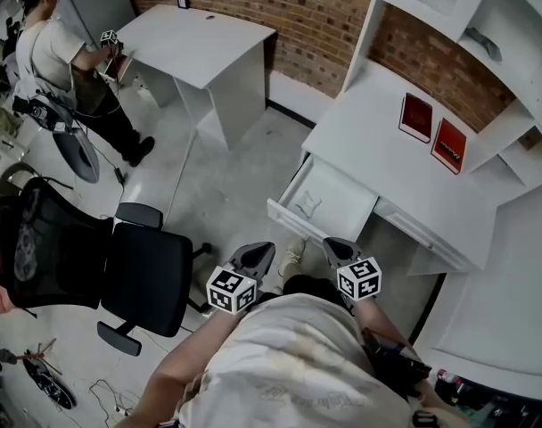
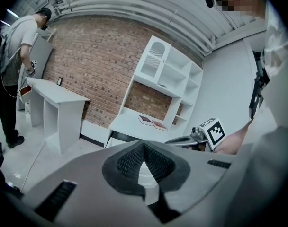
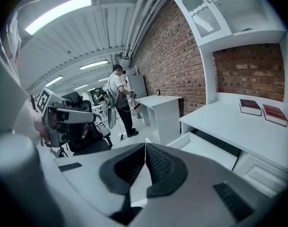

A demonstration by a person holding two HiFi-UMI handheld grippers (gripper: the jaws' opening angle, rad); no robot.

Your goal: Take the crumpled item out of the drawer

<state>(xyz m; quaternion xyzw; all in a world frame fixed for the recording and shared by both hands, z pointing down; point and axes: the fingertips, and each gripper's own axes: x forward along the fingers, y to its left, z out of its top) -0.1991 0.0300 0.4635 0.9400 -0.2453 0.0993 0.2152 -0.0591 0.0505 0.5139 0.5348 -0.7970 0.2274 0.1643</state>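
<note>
In the head view the white drawer (image 1: 293,217) stands pulled out of the white desk (image 1: 369,141). A small crumpled white item (image 1: 308,205) lies inside it near the front left. My left gripper (image 1: 257,253) and right gripper (image 1: 339,246) hover side by side just short of the drawer front, both shut with nothing between the jaws. The left gripper view shows its jaws (image 2: 144,144) meeting at the tips, with the right gripper (image 2: 193,137) beside it. In the right gripper view the jaws (image 3: 145,145) are closed too, and the open drawer (image 3: 208,150) lies ahead; the item is hidden there.
Two dark red books (image 1: 415,117) (image 1: 449,144) lie on the desk under white shelves (image 1: 512,25). A black office chair (image 1: 93,266) stands to my left. A second white desk (image 1: 200,43) stands farther back, where another person (image 1: 61,61) works. A brick wall (image 1: 280,7) runs behind.
</note>
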